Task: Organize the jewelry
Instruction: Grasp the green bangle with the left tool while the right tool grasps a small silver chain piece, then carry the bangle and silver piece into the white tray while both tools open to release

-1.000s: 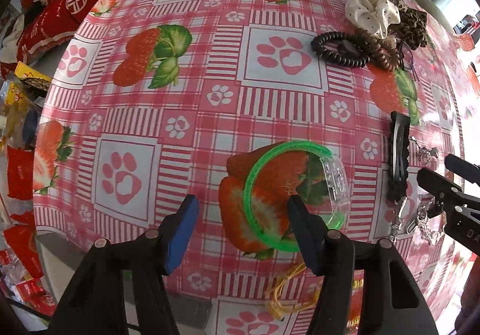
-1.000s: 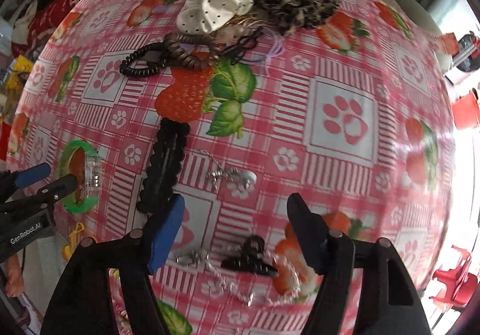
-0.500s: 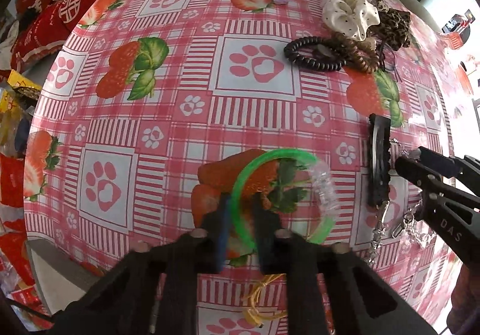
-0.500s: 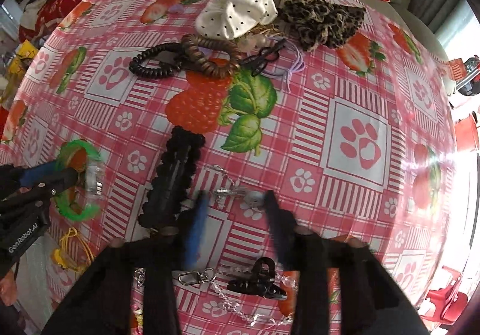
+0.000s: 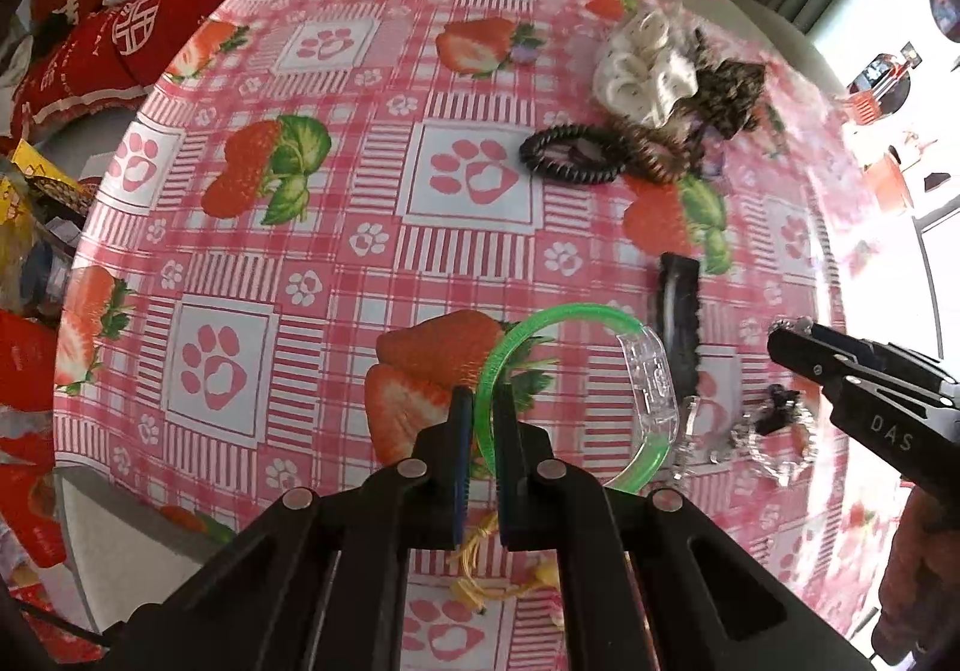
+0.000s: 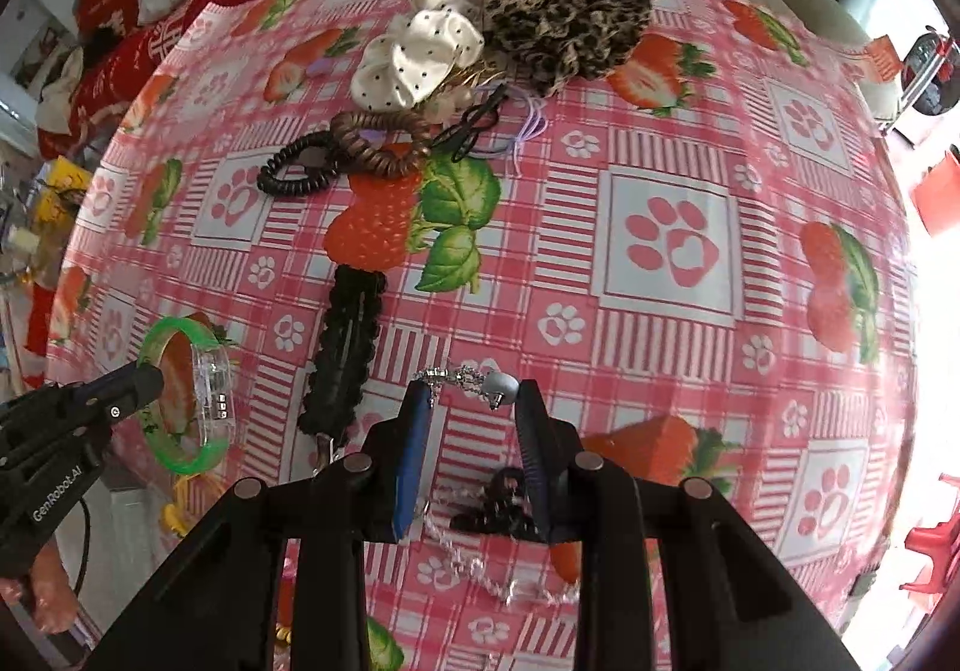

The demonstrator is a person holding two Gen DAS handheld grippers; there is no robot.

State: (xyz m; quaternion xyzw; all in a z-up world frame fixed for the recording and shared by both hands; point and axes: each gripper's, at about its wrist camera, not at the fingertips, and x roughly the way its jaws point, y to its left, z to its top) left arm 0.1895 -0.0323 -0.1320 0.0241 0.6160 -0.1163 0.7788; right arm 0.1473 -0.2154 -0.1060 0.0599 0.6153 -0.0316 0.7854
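Pinching the near-left rim of the translucent green plastic bangle (image 5: pixel 576 389), the left gripper (image 5: pixel 480 401) holds it over the strawberry-print table (image 5: pixel 336 227); the right gripper's (image 6: pixel 474 401) jaws stand narrowly parted around a silver chain earring (image 6: pixel 474 380).

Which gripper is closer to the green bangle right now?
Left. The left gripper has its jaws closed on the green bangle rim; the right gripper is apart from it, by the silver earring.

Glossy pink checked plastic tablecloth (image 5: pixel 312 263) covers the table. The translucent green plastic bangle (image 5: pixel 558 314) looks smooth beside a shiny silver metal chain (image 6: pixel 462 374); the cream dotted satin scrunchie (image 6: pixel 420 56), upper centre, has a soft sheen.
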